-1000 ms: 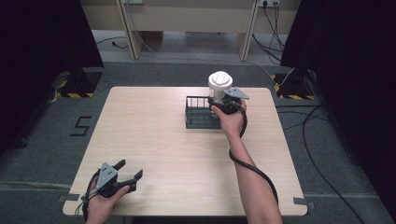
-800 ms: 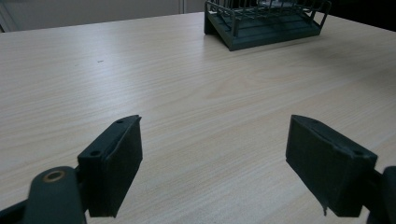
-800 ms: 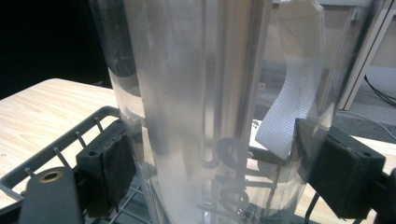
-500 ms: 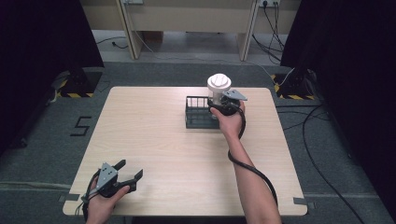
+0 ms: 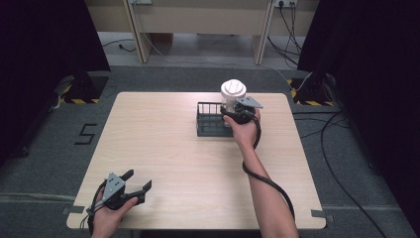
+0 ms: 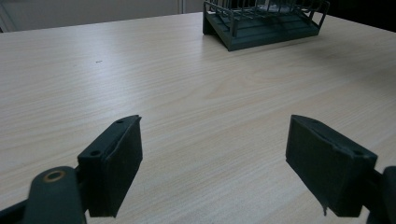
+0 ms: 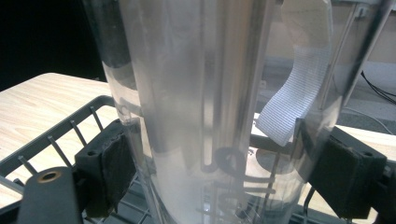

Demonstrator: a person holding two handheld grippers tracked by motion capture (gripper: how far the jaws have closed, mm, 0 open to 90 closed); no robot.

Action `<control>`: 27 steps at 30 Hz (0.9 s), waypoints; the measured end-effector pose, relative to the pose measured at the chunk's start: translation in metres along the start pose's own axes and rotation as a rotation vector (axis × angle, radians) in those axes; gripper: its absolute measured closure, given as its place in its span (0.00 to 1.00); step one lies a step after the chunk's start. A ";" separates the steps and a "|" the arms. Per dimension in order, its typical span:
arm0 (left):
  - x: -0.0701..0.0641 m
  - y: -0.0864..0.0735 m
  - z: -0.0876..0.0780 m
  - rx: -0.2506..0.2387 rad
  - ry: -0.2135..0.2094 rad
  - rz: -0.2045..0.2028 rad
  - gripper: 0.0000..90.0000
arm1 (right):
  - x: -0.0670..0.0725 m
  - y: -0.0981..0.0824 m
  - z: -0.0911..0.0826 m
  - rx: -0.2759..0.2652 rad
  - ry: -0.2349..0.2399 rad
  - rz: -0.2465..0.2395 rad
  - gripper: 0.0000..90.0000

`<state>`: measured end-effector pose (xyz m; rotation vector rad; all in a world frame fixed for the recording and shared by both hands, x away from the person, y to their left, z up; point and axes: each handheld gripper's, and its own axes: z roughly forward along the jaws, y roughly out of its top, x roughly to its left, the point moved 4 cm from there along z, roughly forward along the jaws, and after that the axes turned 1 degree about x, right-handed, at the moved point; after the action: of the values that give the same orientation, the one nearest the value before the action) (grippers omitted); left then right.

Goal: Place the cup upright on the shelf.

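The right gripper (image 5: 233,113) is clamped on a clear plastic container (image 7: 219,107) with a white lid (image 5: 233,89), its two black pads (image 7: 109,161) pressed against the curved wall on either side. The container stands upright over the right end of a dark green wire rack (image 5: 212,120), at the far right part of the table (image 5: 163,148). From the right gripper view the rack's thin bars (image 7: 60,137) run close under and beside the container, but I cannot tell whether its base rests on the rack floor or hangs just above it; the bottom is cut off at the frame's edge. Something white and woven, like a strip of mesh (image 7: 292,100), shows through the clear wall; whether it sits inside or behind is hard to make out. The person's right hand (image 5: 243,130) covers most of the gripper from above, and the black cable (image 5: 262,178) loops down along the forearm.

The left gripper (image 5: 136,186) lies well apart, at the near left corner of the table, held low in the left hand (image 5: 106,218) with its jaws spread wide and nothing between them. Its own view looks across bare wood towards the rack (image 6: 261,23), whose top is cropped.

Beyond the table, a grey carpeted floor (image 5: 346,163) carries loose cables (image 5: 341,134) on the right and a "5" marking (image 5: 85,134) on the left.
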<state>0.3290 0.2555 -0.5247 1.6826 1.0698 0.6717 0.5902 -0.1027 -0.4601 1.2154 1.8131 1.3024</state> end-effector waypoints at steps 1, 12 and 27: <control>0.000 0.000 0.000 0.002 0.000 0.002 0.20 | 0.000 0.000 0.000 0.000 0.001 0.001 0.19; 0.000 0.000 0.000 0.002 0.000 0.002 0.20 | 0.002 -0.005 -0.002 0.001 0.007 -0.007 0.17; -0.001 0.000 0.001 0.003 0.000 0.004 0.20 | 0.000 -0.007 -0.018 -0.009 0.020 0.001 0.17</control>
<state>0.3293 0.2545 -0.5252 1.6880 1.0683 0.6730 0.5731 -0.1106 -0.4601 1.2021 1.8193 1.3266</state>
